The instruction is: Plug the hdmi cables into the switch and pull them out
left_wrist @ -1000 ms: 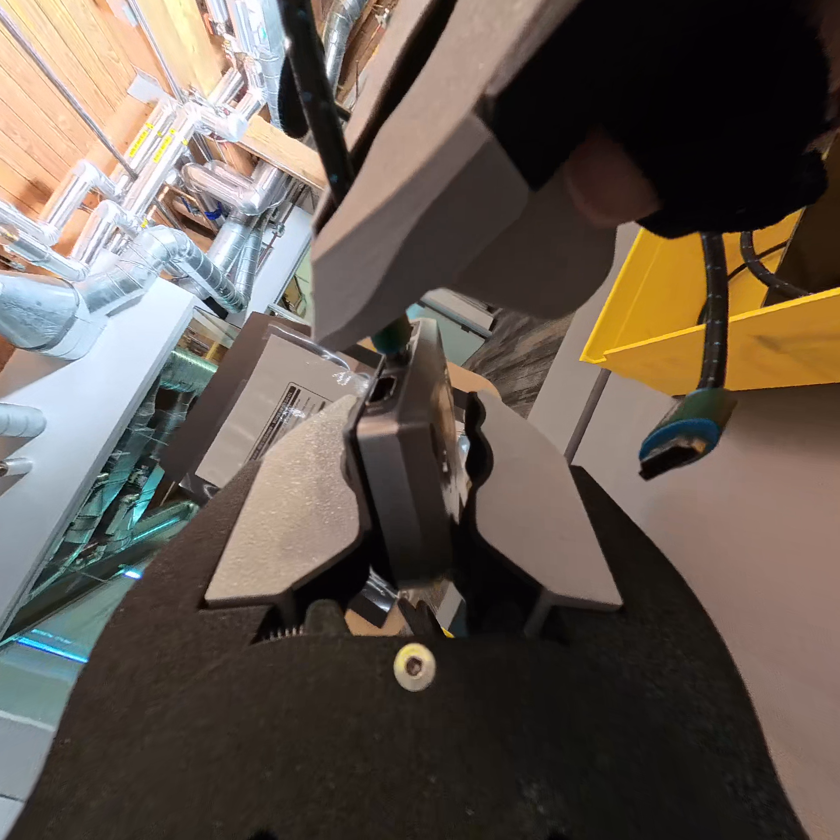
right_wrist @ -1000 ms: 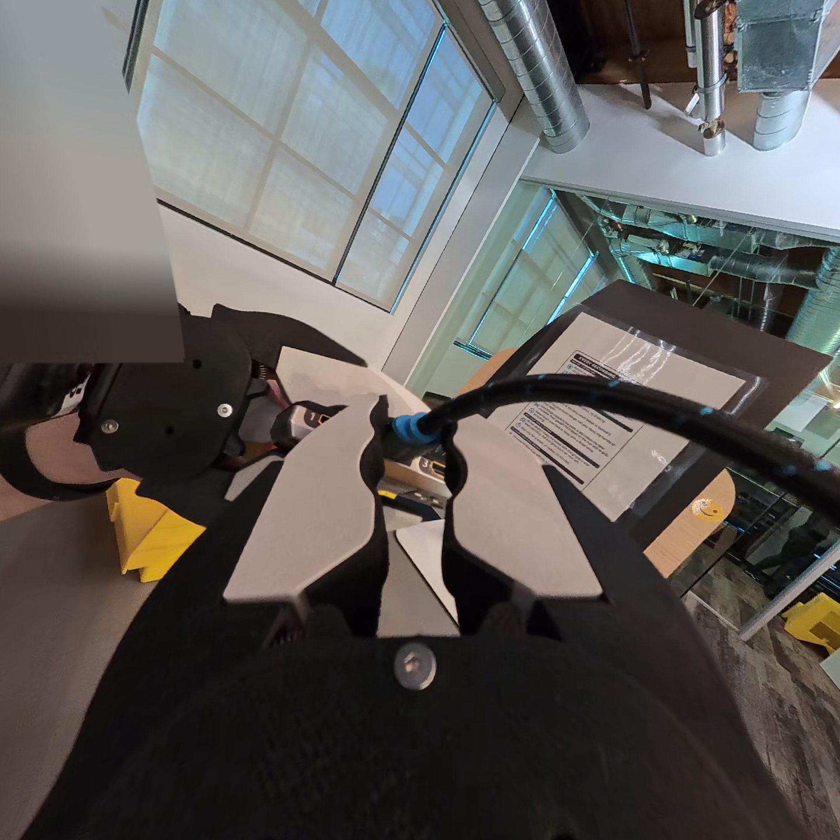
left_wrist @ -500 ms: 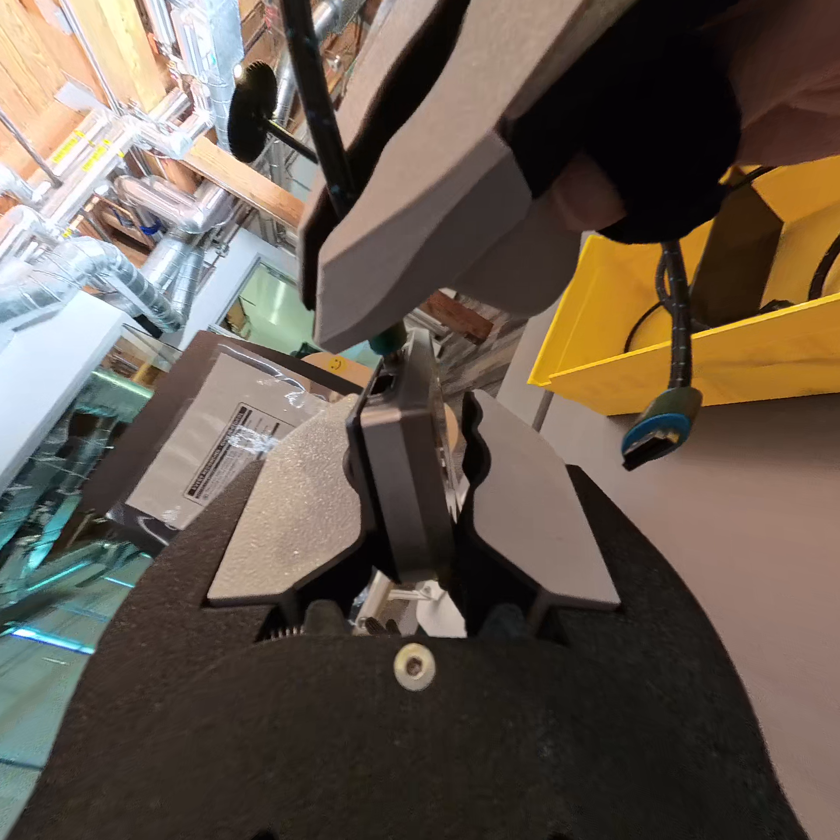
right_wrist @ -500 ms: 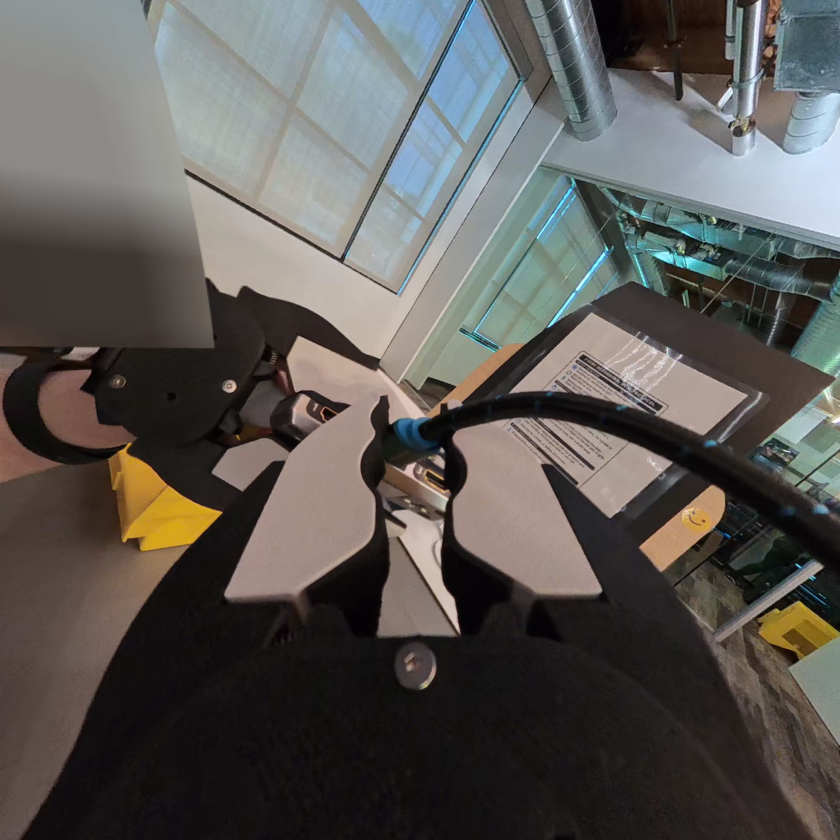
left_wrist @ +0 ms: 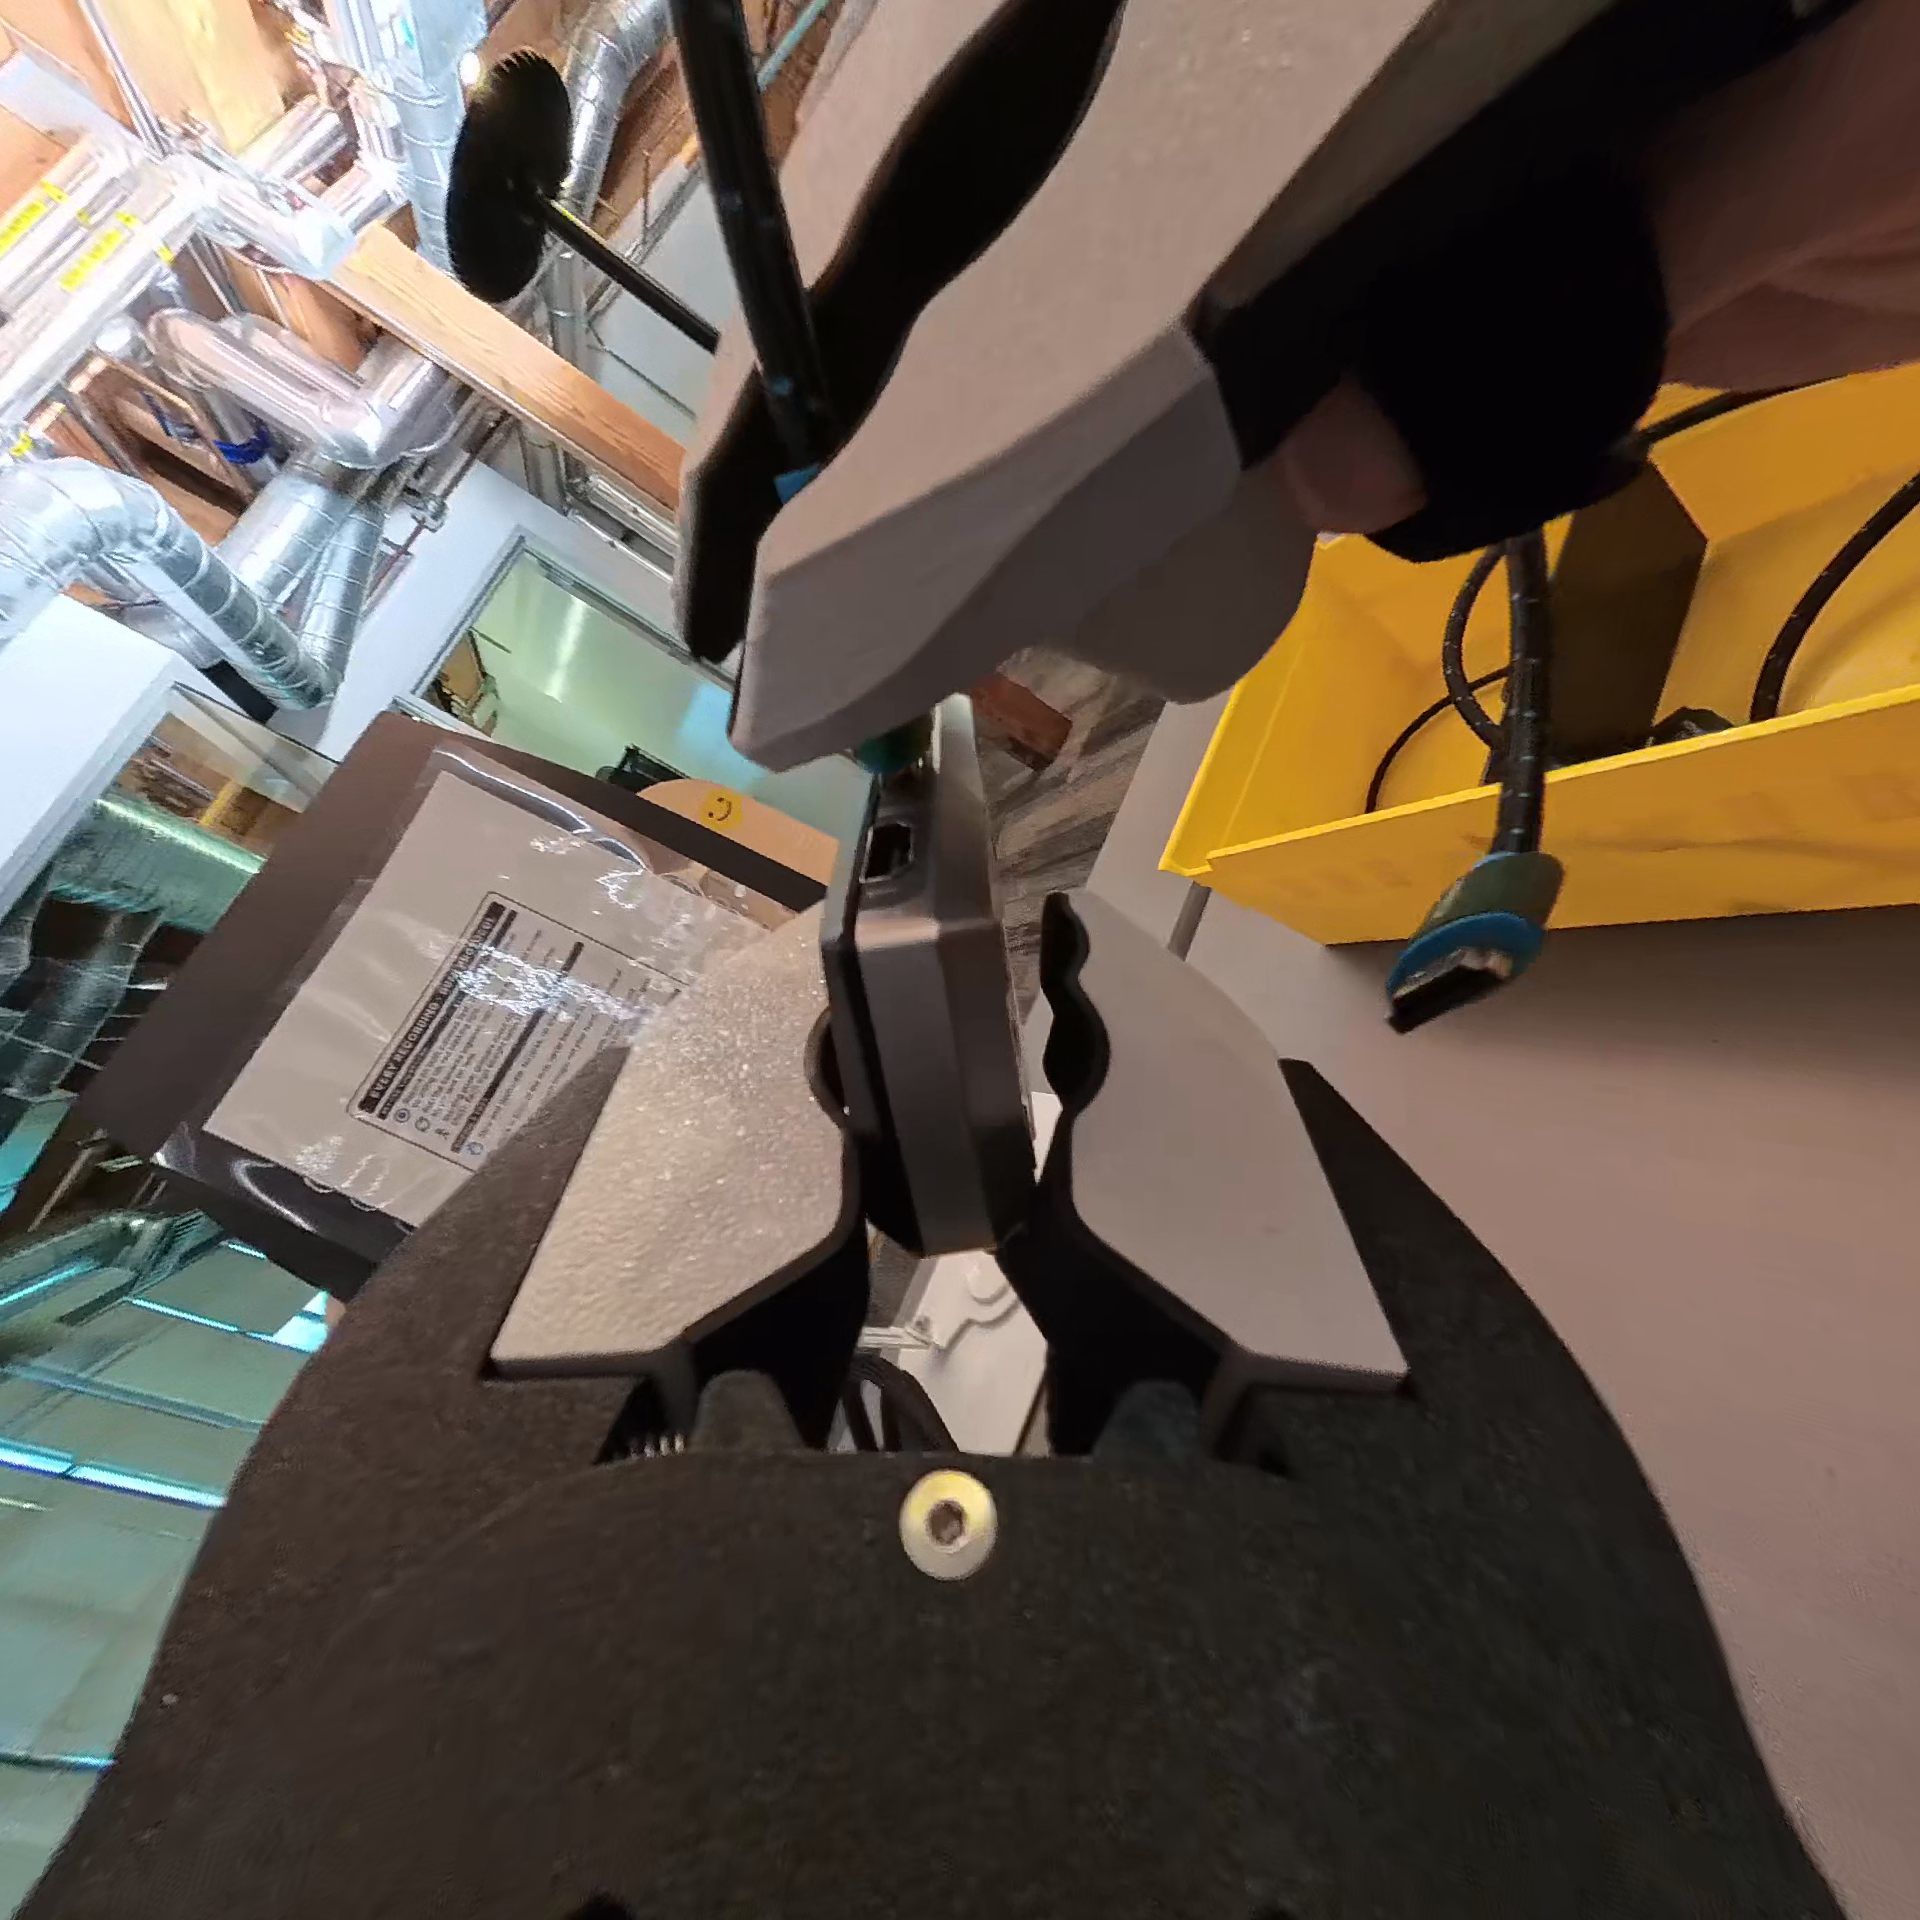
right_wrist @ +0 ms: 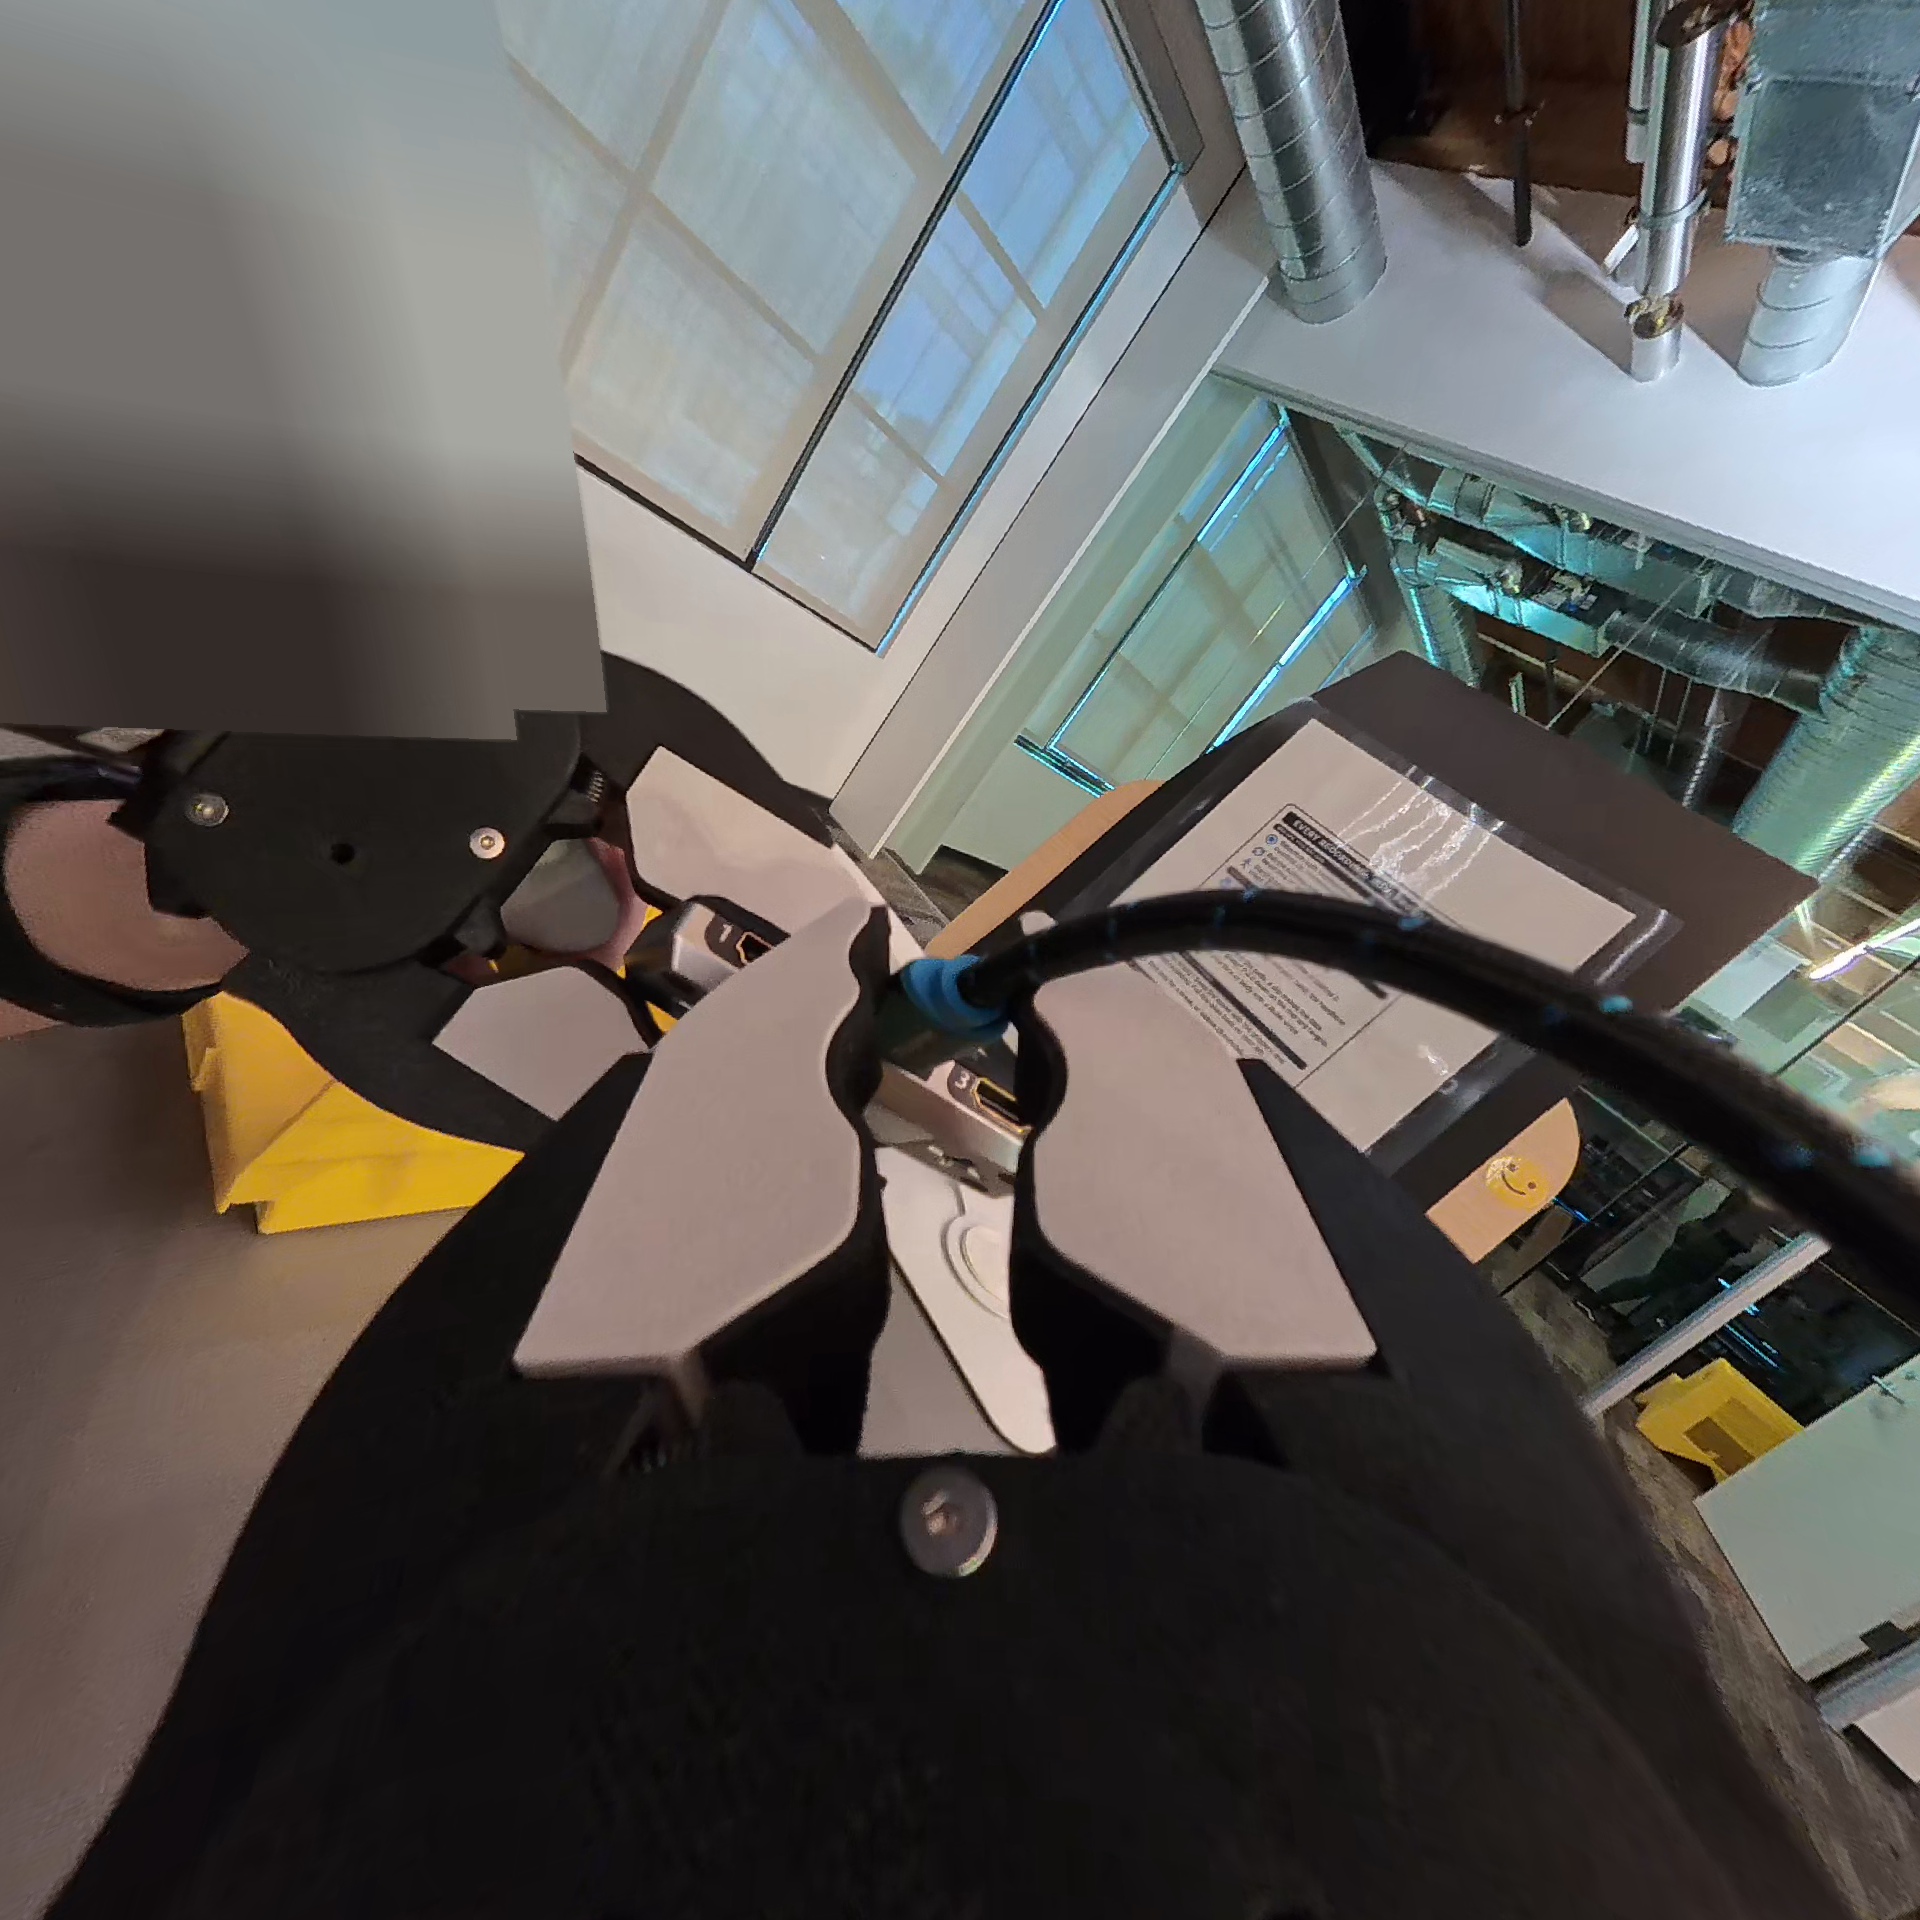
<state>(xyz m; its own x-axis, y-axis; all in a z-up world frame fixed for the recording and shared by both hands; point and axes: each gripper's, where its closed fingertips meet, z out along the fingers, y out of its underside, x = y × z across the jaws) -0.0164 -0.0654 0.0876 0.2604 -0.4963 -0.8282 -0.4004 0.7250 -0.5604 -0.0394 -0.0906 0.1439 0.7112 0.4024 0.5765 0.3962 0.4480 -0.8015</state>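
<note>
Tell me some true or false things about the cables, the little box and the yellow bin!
1. The left hand-held gripper grips the HDMI switch. True.
2. The right hand-held gripper is empty. False: it is shut on an HDMI cable plug at the switch.
3. A second HDMI cable hangs out over the yellow bin edge, unplugged. True.
4. The bin is red. False: it is yellow.
5. The held cable is plain white. False: it is black with blue flecks.

I see a yellow bin (left_wrist: 1538,852), blk cable (right_wrist: 1455,977) w/ blue flecks, blue-collared plug (right_wrist: 940,997), dark grey switch (left_wrist: 925,1049).
</note>
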